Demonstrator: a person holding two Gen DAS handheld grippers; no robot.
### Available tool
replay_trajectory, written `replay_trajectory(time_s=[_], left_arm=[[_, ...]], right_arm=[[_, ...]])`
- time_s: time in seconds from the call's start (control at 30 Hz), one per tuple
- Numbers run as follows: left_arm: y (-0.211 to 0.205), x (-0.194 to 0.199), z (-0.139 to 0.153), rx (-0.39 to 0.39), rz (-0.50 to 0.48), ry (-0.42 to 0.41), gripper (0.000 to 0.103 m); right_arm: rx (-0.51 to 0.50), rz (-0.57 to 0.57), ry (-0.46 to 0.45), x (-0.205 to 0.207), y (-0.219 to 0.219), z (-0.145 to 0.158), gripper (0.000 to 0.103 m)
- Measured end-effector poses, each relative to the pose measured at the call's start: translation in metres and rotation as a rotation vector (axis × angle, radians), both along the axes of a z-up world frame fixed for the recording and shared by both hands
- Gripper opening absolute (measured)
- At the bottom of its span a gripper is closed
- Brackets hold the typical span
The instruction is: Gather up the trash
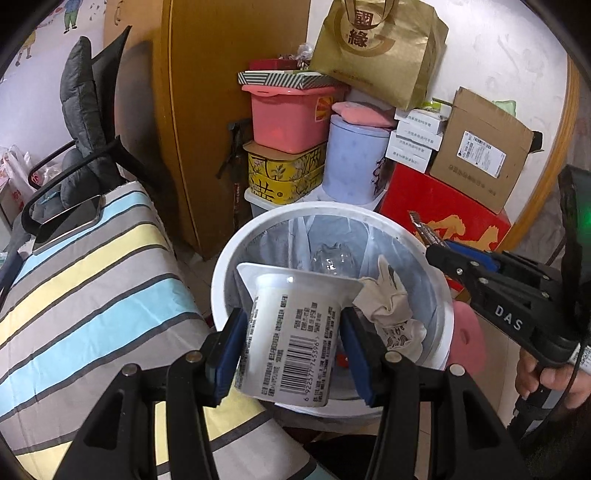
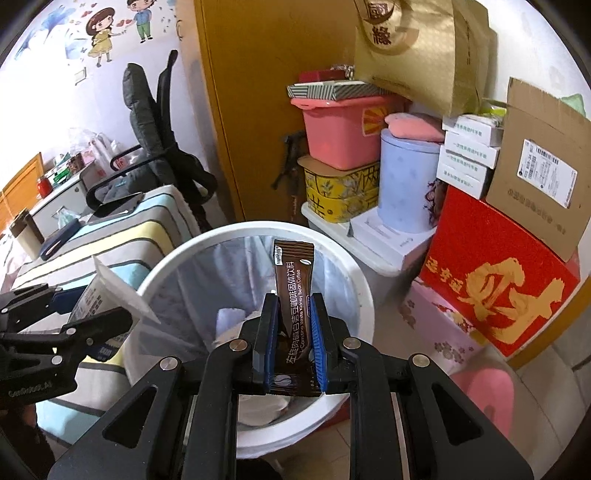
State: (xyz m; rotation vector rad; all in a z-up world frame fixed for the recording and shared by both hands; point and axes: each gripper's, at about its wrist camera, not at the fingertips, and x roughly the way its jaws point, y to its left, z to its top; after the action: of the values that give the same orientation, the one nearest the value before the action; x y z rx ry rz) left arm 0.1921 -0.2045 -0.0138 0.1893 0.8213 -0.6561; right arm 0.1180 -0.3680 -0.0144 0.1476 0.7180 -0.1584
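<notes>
While angled down, grippers (both loaded) over bin [image 1: 236,243].

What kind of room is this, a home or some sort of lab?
Most likely a lived-in bedroom at home. A striped bed cover lies beside a lined white trash bin, gift boxes and a red carton are stacked in the corner, and cartoon wall stickers decorate the wall.

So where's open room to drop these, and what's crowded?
Open: the white bin's mouth, with crumpled paper and a clear bottle low inside. Free: striped bedding beside it. Crowded: stacked boxes behind the bin.
</notes>
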Motion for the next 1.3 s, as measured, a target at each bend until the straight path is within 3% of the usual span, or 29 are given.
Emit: replay_trajectory(time_s=[0.2, 0.3, 0.37, 0.43, 0.67, 1.3], left_arm=[[-0.006, 0.004, -0.004, 0.002, 0.016, 0.015, 0.055], [-0.006, 0.004, -0.006, 0.001, 0.023, 0.017, 0.061], [-0.006, 0.004, -0.006, 0.001, 0.028, 0.016, 0.062], [-0.006, 0.003, -0.006, 0.008, 0.034, 0.012, 0.062], [-0.002, -0.002, -0.003, 0.002, 0.045, -0.001, 0.066], [0.032, -0.053, 0.022, -0.019, 0.134, -0.145, 0.067]], right_arm=[[-0.003, -0.013, 0.017, 0.005, -0.006, -0.005, 0.022], [-0.004, -0.014, 0.024, 0.007, -0.007, -0.007, 0.025], [-0.005, -0.012, 0.021, 0.007, -0.008, -0.007, 0.033], [-0.006, -0.009, 0.019, 0.006, -0.007, -0.007, 0.05], [0.001, -0.019, -0.004, 0.001, -0.007, -0.003, 0.05], [-0.027, -0.036, -0.107, -0.048, 0.028, 0.019, 0.05]])
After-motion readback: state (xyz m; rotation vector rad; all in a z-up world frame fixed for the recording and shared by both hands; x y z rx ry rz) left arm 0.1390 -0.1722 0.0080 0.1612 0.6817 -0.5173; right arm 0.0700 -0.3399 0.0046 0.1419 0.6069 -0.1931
